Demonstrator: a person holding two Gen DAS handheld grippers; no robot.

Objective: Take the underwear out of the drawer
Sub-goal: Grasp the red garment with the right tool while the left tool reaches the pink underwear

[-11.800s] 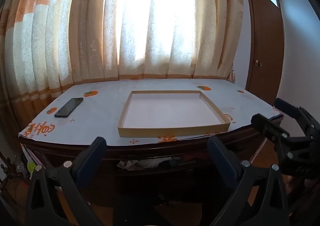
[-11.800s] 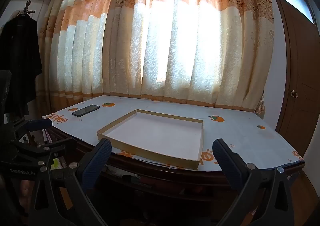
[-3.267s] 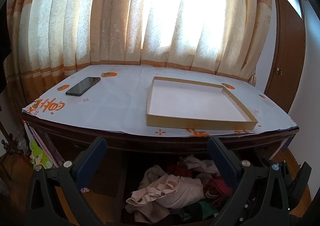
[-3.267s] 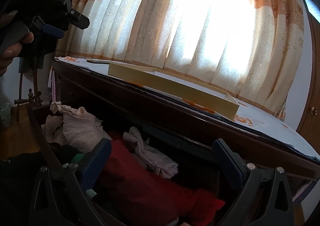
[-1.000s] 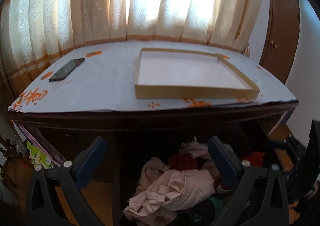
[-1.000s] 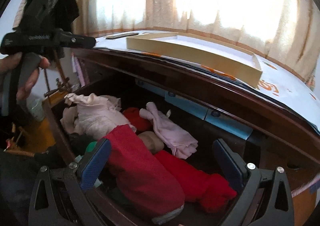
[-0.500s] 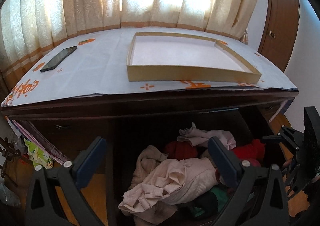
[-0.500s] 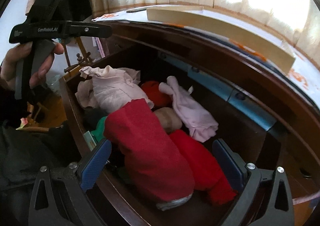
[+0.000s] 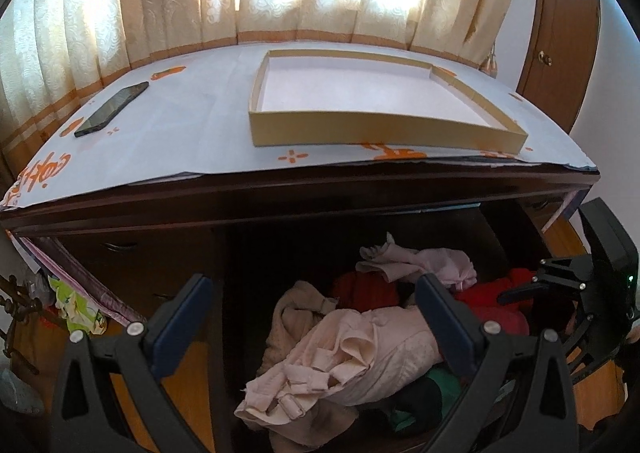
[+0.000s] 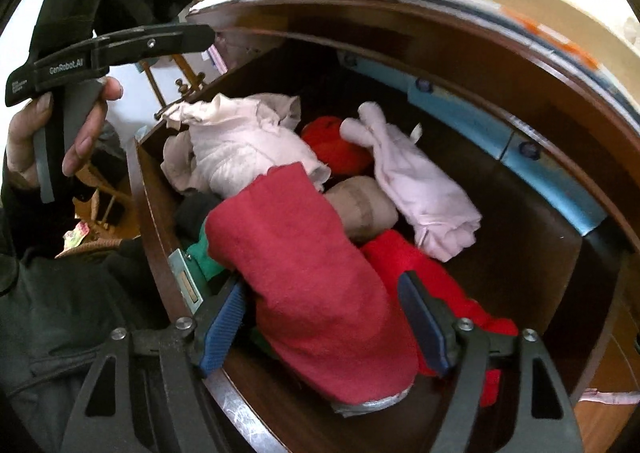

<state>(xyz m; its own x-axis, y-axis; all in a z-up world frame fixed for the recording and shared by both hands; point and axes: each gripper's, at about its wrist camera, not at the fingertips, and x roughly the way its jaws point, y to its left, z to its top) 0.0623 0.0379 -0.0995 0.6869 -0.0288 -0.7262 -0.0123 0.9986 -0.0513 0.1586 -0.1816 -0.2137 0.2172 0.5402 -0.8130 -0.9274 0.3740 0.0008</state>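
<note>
The wooden drawer (image 10: 158, 209) is pulled open under the table and holds a heap of clothes. In the right wrist view a dark red garment (image 10: 312, 285) lies at the front, a pale pink piece (image 10: 420, 189) behind it and a cream piece (image 10: 240, 145) at the left. My right gripper (image 10: 324, 321) is open, its jaws either side of the dark red garment, just above it. My left gripper (image 9: 312, 317) is open and empty, held above the cream garment (image 9: 344, 365). The right gripper also shows in the left wrist view (image 9: 560, 285).
On the table a shallow cardboard tray (image 9: 376, 133) sits in the middle and a black phone (image 9: 112, 109) lies at the left. The dark table edge (image 9: 280, 193) overhangs the drawer. A wooden door (image 9: 560, 33) stands at the right.
My right gripper has dropped lower into the drawer, closing in over the dark red garment. My left gripper has tilted down slightly towards the drawer.
</note>
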